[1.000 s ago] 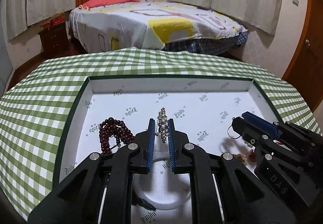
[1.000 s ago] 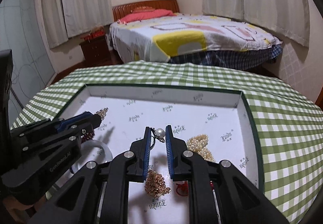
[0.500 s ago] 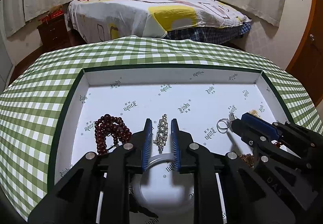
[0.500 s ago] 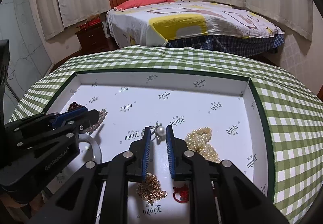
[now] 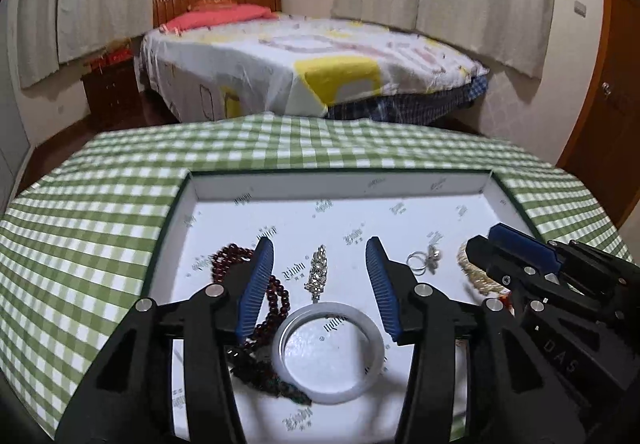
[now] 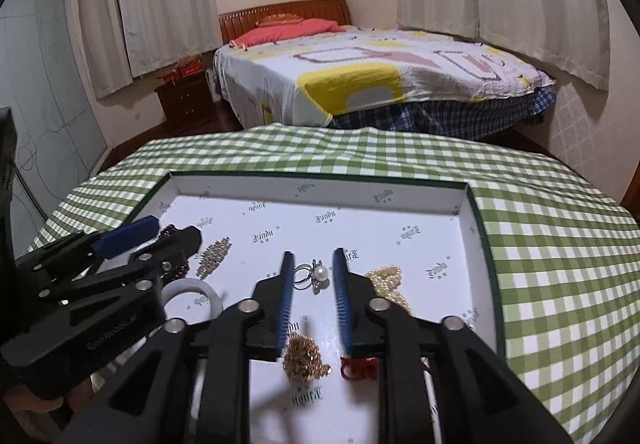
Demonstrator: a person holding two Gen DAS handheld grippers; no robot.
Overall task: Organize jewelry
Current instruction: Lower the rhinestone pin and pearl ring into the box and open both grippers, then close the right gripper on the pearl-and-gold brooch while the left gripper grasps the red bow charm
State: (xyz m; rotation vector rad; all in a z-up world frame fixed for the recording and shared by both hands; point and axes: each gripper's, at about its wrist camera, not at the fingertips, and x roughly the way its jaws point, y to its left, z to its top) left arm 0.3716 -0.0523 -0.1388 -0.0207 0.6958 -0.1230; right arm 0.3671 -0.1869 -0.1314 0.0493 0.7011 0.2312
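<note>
Jewelry all sits in the white tray (image 5: 192, 204) on the green-check desk (image 5: 100, 212), nothing on the cloth itself. My left tongs (image 5: 320, 276) have just been opening: the jaws now stand well apart, and the rhinestone brooch (image 5: 316, 272) they pinched a second ago lies flat on the tray floor between the blue pads (image 5: 256, 284), touching neither. So that piece is released, placed mid-tray, just beyond the white bangle (image 5: 328, 356) and beside the dark red bead string (image 5: 244, 276). My right tongs (image 6: 312, 276) have also just been opening, less far; gap is moderate, and the pearl ring (image 6: 316, 274) lies on the tray between the tips, not pressed by either pad as far as I can tell. Read that as released too. Pearl strand (image 6: 390, 282) just right of the ring, gold chain heap (image 6: 304, 360) and a small red piece (image 6: 358, 368) nearer me under the right tongs. Both tongs empty now. Judgement: two placements done, pieces sit apart from each other; next would be backing off clear without dragging anything, then picking another item. Risk: a pad snagging the bead string.
</note>
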